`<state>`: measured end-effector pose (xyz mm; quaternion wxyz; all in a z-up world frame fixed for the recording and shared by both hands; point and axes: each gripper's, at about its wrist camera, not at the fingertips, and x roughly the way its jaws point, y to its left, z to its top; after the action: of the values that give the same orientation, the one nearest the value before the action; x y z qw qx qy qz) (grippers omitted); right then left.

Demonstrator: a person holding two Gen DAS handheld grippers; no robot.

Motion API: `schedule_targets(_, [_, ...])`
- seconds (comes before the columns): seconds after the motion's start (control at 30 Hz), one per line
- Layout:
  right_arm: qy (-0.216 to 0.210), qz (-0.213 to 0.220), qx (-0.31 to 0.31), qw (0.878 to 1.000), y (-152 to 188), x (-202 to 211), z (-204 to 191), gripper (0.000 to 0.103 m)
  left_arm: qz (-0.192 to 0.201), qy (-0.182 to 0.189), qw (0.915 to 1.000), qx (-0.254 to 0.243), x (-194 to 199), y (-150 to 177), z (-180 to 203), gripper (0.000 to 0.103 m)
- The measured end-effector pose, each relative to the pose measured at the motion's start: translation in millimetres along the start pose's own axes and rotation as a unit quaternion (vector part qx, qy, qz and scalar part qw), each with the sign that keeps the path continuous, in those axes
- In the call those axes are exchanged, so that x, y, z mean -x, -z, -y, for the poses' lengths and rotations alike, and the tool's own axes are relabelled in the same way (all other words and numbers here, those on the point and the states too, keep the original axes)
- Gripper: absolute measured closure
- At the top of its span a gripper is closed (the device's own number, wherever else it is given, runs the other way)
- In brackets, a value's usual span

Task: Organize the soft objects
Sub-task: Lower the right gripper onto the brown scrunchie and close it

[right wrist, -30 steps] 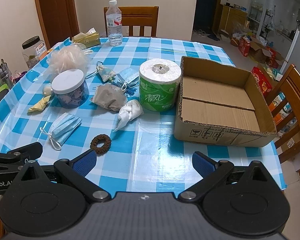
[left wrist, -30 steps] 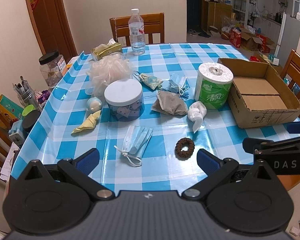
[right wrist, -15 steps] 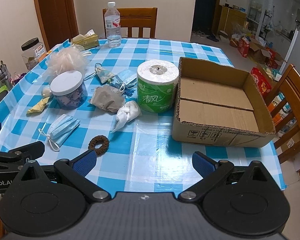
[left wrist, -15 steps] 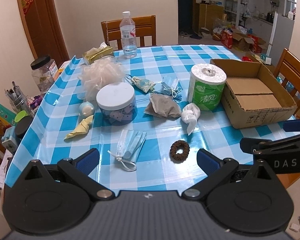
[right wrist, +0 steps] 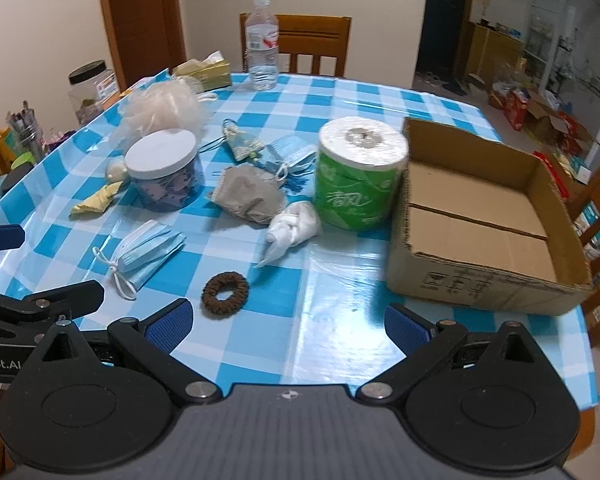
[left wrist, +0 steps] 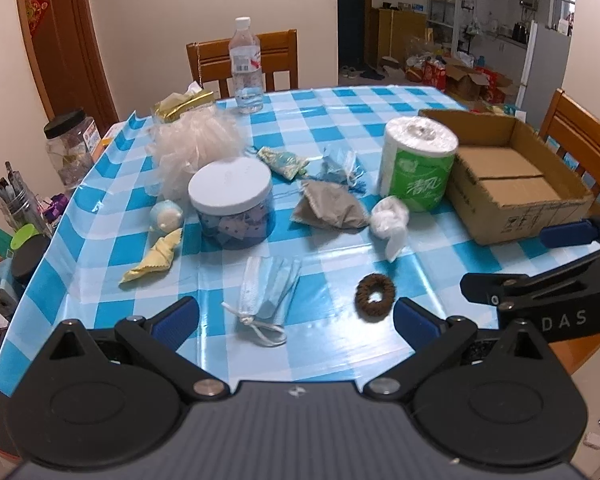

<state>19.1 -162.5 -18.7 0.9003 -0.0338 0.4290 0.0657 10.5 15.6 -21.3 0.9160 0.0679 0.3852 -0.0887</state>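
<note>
Soft items lie scattered on the blue checked tablecloth (left wrist: 340, 120): a brown scrunchie (left wrist: 375, 298) (right wrist: 225, 293), a folded blue face mask (left wrist: 269, 293) (right wrist: 147, 251), a white cloth bundle (left wrist: 389, 222) (right wrist: 292, 229), a grey pouch (left wrist: 329, 210) (right wrist: 247, 196), a yellow cloth (left wrist: 154, 261) and a cream bath pouf (left wrist: 194, 146) (right wrist: 164, 109). An open cardboard box (left wrist: 508, 176) (right wrist: 484, 216) sits empty at the right. My left gripper (left wrist: 296, 322) hovers open just short of the mask and scrunchie. My right gripper (right wrist: 288, 322) is open too, near the table's front edge beside the scrunchie.
A green toilet roll (left wrist: 416, 172) (right wrist: 358, 174), a white-lidded jar (left wrist: 232, 204) (right wrist: 162, 170), a water bottle (left wrist: 245, 66) and a tissue pack (left wrist: 182, 104) stand among the items. Wooden chairs (left wrist: 244, 60) ring the table. Pens and jars crowd the left edge.
Both grippers have tilted upward a little, so the table sits lower in both views; the right view has also swung right to left slightly. No object has moved.
</note>
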Motion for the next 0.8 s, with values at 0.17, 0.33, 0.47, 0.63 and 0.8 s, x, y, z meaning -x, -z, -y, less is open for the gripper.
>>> schedule_targets(0.17, [-0.012,-0.004,0.013,1.000,0,-18,-9,0.000,-0.007,0.001,0.9999,-0.008,-14,6,-11,0.001])
schedule_targets(0.33, [-0.023,-0.013,0.021,0.999,4,-42,-16,0.000,-0.014,0.011,0.9998,0.003,-29,10,-25,0.001])
schedule_targets(0.47, [-0.024,-0.021,0.031,0.999,8,-63,-20,0.000,-0.014,0.006,0.9999,-0.006,-39,12,-31,0.001])
schedule_targets(0.63, [-0.027,-0.029,0.038,0.999,10,-87,-26,0.000,-0.031,0.003,0.9995,0.005,-56,11,-43,0.001])
schedule_targets(0.8, [-0.033,-0.026,0.049,0.998,8,-104,-35,0.005,-0.044,0.004,0.9990,0.005,-69,12,-50,0.001])
